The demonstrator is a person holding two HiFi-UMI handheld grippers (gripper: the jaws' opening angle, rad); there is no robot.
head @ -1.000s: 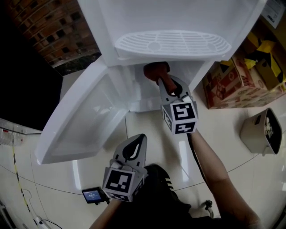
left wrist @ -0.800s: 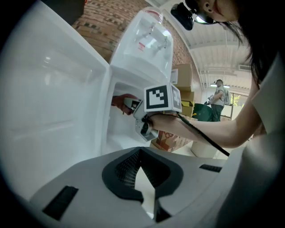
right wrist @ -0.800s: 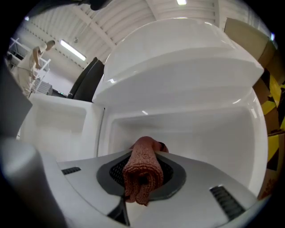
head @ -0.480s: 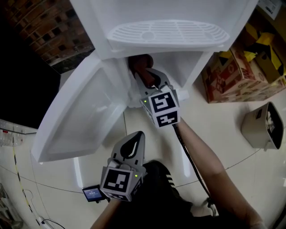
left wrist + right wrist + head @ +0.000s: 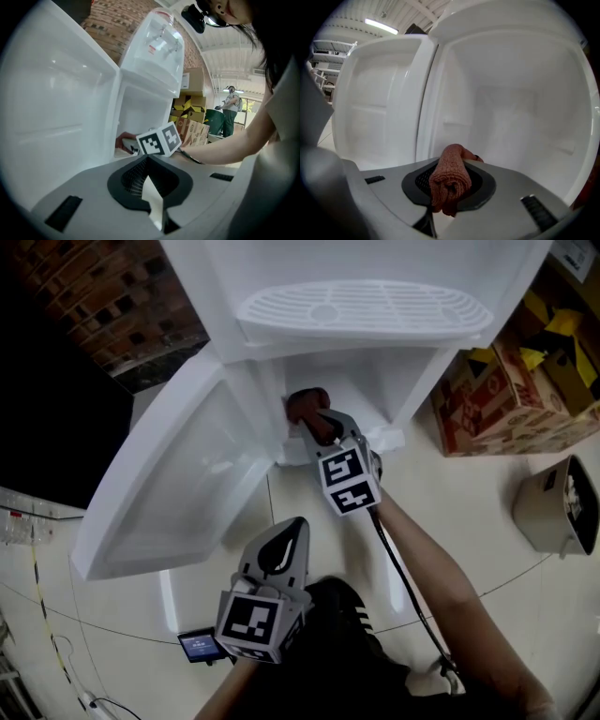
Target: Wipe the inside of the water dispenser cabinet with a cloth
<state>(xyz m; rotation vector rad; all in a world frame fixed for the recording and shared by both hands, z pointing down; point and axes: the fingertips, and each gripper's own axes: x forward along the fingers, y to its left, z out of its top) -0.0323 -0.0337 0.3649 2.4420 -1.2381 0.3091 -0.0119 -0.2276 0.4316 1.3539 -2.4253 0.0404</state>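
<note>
A white water dispenser (image 5: pixel 375 277) stands with its lower cabinet (image 5: pixel 506 108) open and the cabinet door (image 5: pixel 178 484) swung out to the left. My right gripper (image 5: pixel 317 420) reaches into the cabinet's left front corner, shut on a bunched reddish-brown cloth (image 5: pixel 306 405). In the right gripper view the cloth (image 5: pixel 450 180) is pinched between the jaws, facing the white inner walls. My left gripper (image 5: pixel 281 542) hangs back over the floor, shut with nothing in it, pointing toward the cabinet; its own view shows the right gripper's marker cube (image 5: pixel 159 139).
Cardboard boxes (image 5: pixel 511 395) stand right of the dispenser, and a beige bin (image 5: pixel 558 512) sits on the tiled floor further right. A brick wall (image 5: pixel 103 306) is behind on the left. A small device with a blue screen (image 5: pixel 199 647) lies on the floor.
Over the last second the right gripper carried the cloth leftward across the cabinet opening; since half a second ago it sits a little lower and nearer the front. The left gripper stayed still.
</note>
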